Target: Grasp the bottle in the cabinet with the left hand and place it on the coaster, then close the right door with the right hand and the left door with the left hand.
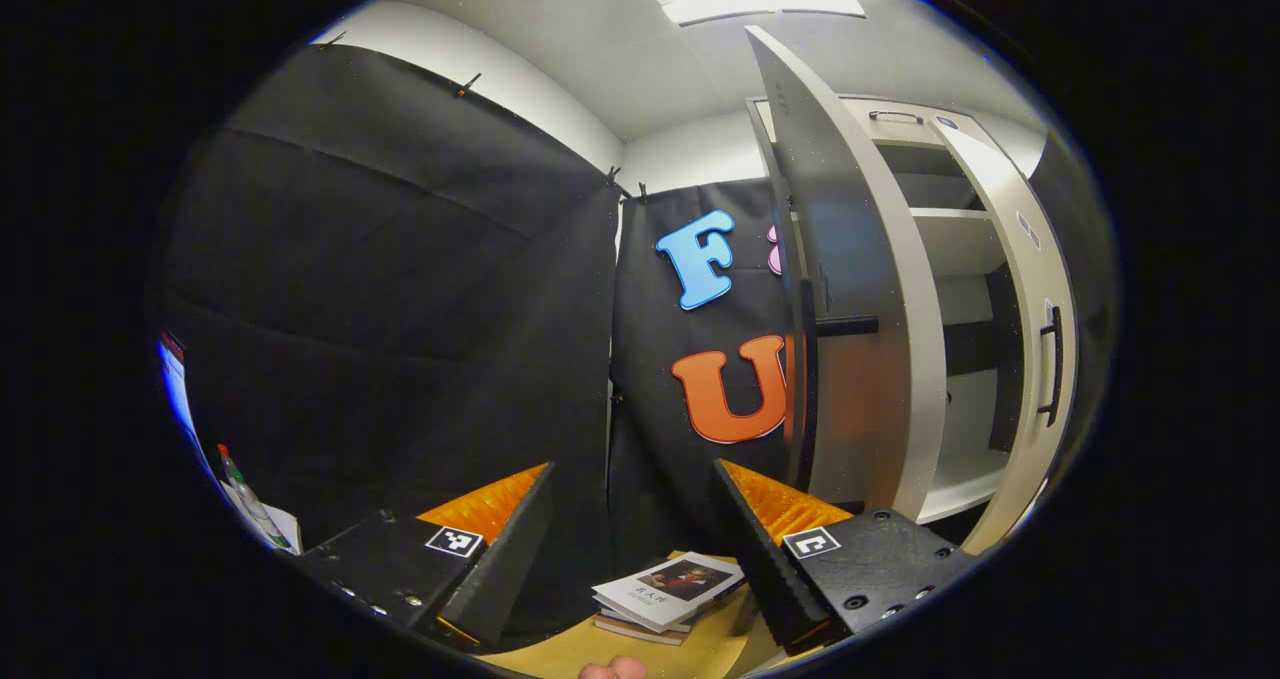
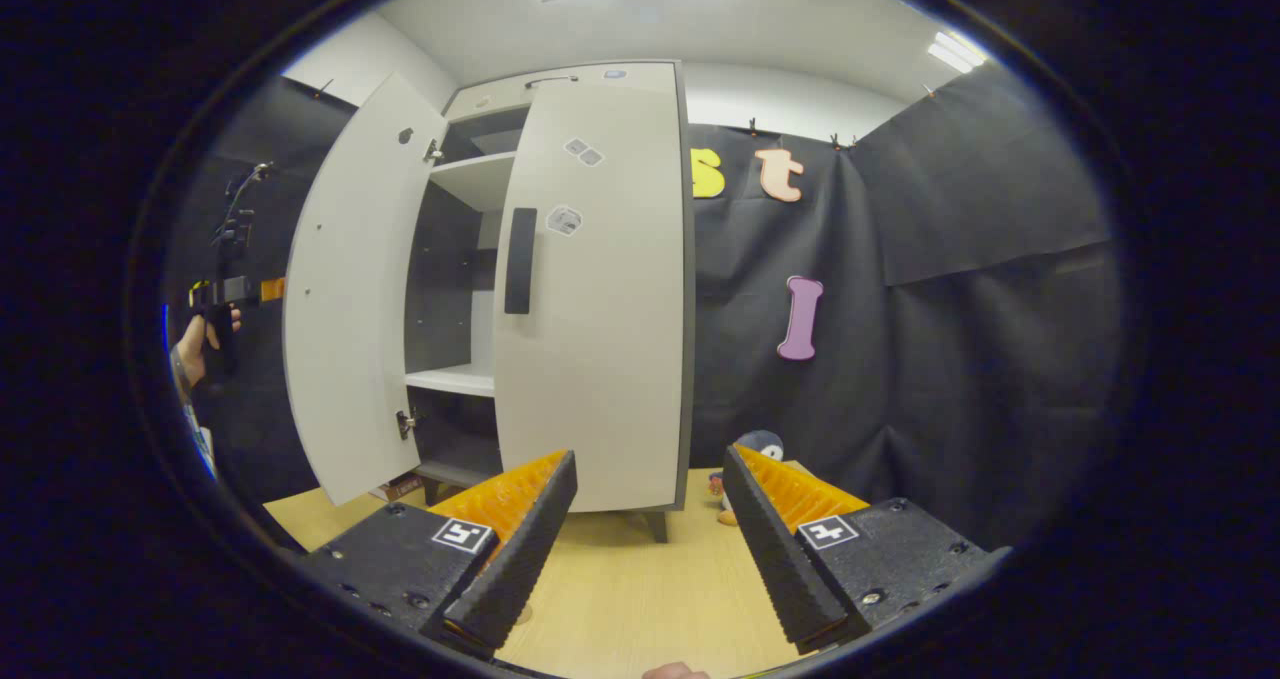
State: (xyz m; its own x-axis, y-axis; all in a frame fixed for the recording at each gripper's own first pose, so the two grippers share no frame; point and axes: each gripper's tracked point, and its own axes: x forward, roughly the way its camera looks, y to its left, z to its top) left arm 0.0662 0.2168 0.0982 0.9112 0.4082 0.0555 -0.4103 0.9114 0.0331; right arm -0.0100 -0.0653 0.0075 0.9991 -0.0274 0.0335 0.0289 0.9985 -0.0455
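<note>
Right gripper (image 2: 648, 549) open, empty, facing tall white wooden cabinet (image 2: 590, 289); right door shut. Left gripper (image 1: 632, 549) open beside ajar left door (image 1: 850, 289): push flat, steadily.

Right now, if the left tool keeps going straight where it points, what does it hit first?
Most likely the black cloth wall: the left tool is open and its centre line runs to the cloth, left of the open left door. A stack of books lies lower, under that line. Depth is unclear.
</note>
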